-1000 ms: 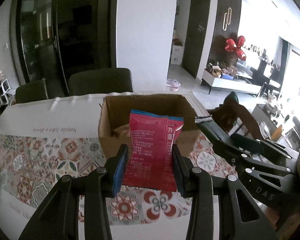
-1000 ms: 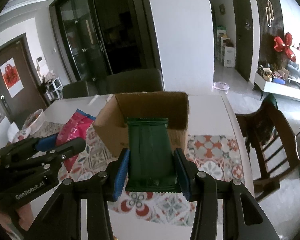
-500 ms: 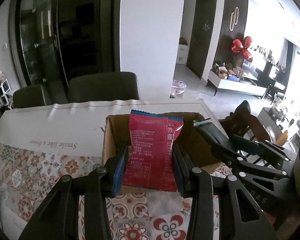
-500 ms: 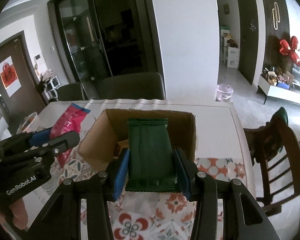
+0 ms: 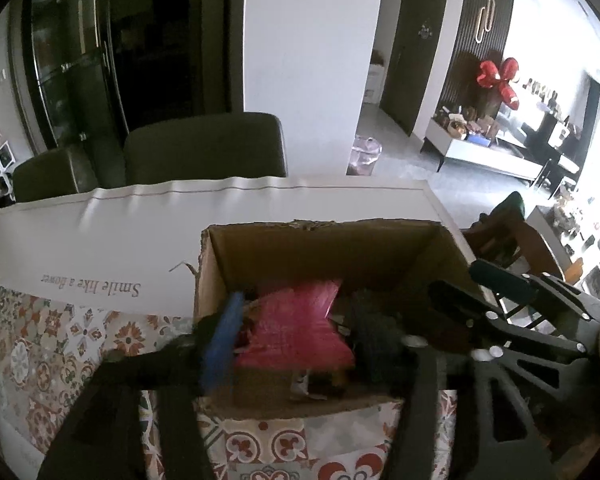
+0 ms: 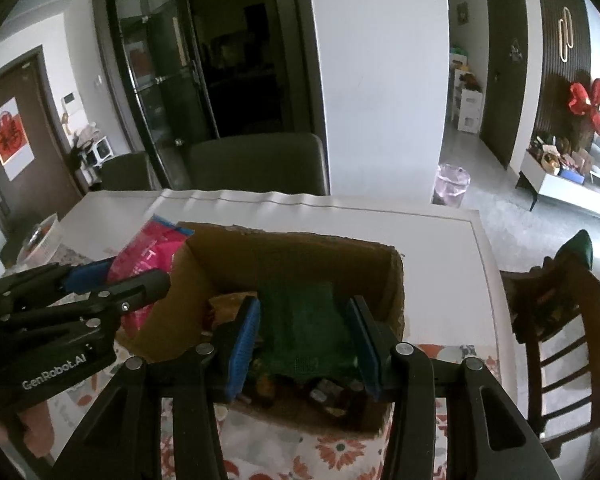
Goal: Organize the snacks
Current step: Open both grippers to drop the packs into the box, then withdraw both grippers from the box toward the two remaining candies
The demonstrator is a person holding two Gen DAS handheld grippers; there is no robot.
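An open cardboard box [image 5: 320, 226] stands on the patterned tablecloth, with other snacks lying inside it. My left gripper [image 5: 296, 340] hangs over the box with its jaws opening. The red snack packet [image 5: 296, 328] is a blur between them, tipped down into the box and free of the pads. My right gripper [image 6: 304, 344] is over the same box [image 6: 292, 236], its jaws opening slightly. The green packet [image 6: 304, 328] between its blue pads is blurred, leans forward and slips loose. The left gripper [image 6: 132, 276] and red packet [image 6: 148, 256] show at that view's left.
Dark chairs [image 5: 204, 148] stand behind the table's far edge. A wooden chair [image 6: 560, 320] is off the table's right side. A white basket [image 6: 40, 236] sits at the far left of the table. The right gripper [image 5: 460, 280] reaches in beside the box's right wall.
Both grippers moved forward and down over the box. The left jaws widened and the red packet dropped from upright into the box. The green packet tipped forward between the right pads.
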